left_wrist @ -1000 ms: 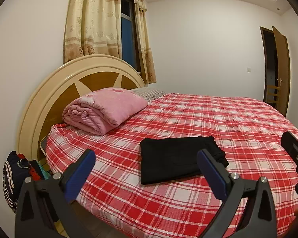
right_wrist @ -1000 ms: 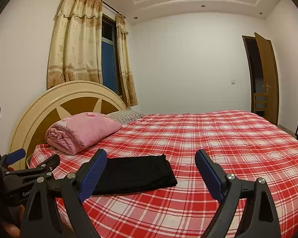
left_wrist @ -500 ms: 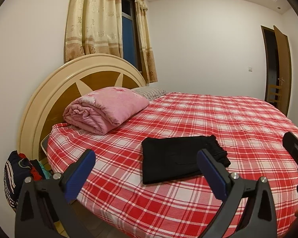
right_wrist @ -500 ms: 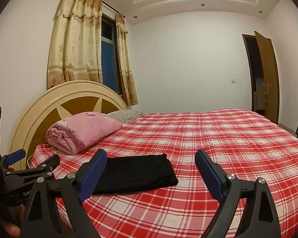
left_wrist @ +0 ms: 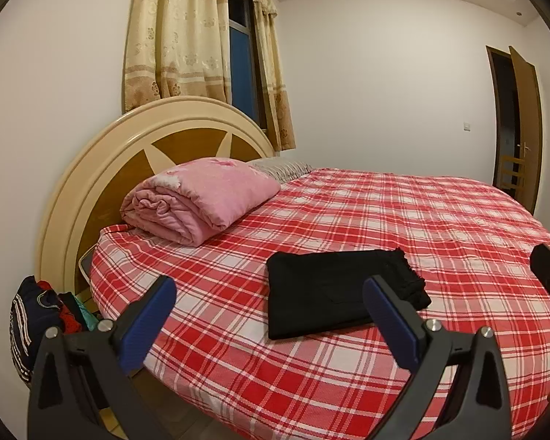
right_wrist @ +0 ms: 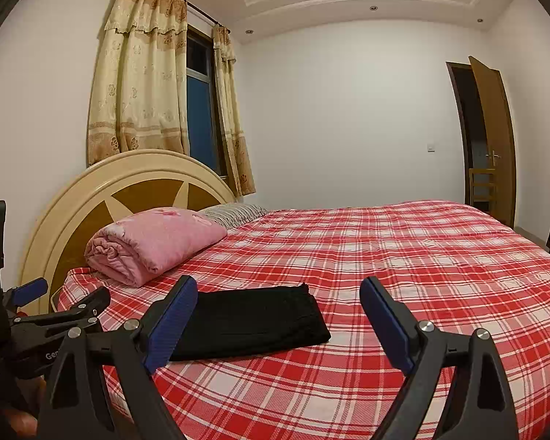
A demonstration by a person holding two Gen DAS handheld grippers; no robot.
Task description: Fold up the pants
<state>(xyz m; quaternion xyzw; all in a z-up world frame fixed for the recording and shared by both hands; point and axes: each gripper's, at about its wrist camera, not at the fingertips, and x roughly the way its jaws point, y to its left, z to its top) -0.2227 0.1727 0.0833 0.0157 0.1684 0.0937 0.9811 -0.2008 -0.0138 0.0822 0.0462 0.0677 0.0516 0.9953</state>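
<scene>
Plaid bed (left_wrist: 348, 227), flat rectangular pants (left_wrist: 333, 293)

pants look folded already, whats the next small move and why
Probably none on the cloth: draw both grippers back and stop. The black pants lie as a flat, compact rectangle on the plaid bed, and the left gripper and right gripper are both open, empty and short of the fabric.

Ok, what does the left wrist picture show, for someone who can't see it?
Folded black pants lie on a red plaid bed. The open left gripper hovers in front, holding nothing. A rolled pink blanket sits by the headboard.
</scene>
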